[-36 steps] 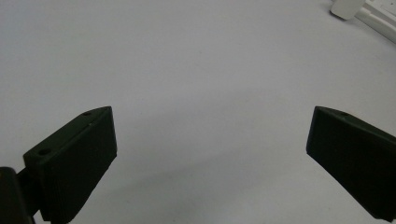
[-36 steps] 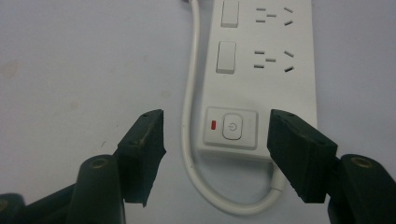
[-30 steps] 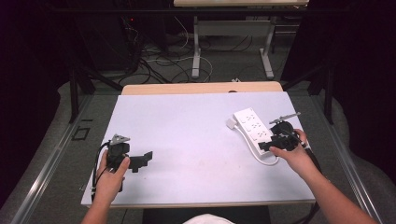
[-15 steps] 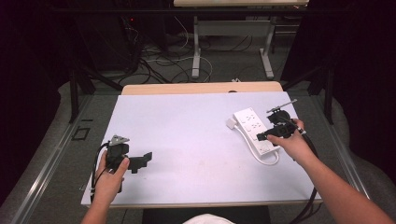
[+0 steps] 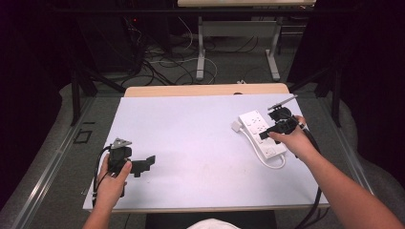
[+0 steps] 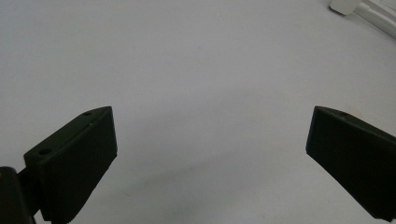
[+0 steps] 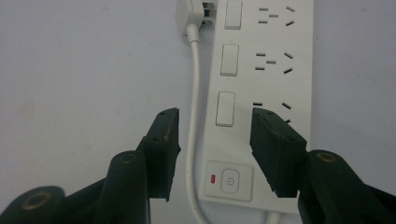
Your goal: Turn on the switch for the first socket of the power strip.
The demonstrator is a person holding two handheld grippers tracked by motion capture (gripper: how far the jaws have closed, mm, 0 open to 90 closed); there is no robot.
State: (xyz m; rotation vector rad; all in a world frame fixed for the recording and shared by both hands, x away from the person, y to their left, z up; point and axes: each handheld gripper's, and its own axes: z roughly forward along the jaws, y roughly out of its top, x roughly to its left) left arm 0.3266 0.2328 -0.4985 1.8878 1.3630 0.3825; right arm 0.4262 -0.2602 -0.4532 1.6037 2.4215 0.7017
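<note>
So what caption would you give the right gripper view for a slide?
Open right gripper poised over a white power strip, its jaws either side of a switch and the cord.

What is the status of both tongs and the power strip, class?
Left tongs open, idle over bare table. Right tongs open, poised above power strip, one jaw beyond its cord. Nothing gripped, nothing in the way.

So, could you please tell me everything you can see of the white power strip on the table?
The power strip is a long white bar, plastic by its look, lying flat near the table's right side. It has a row of socket groups, each with a rocker switch beside it, and a power button next to a small red light at one end. Its white cord runs along one side. The right gripper hovers over it, jaws open.
</note>
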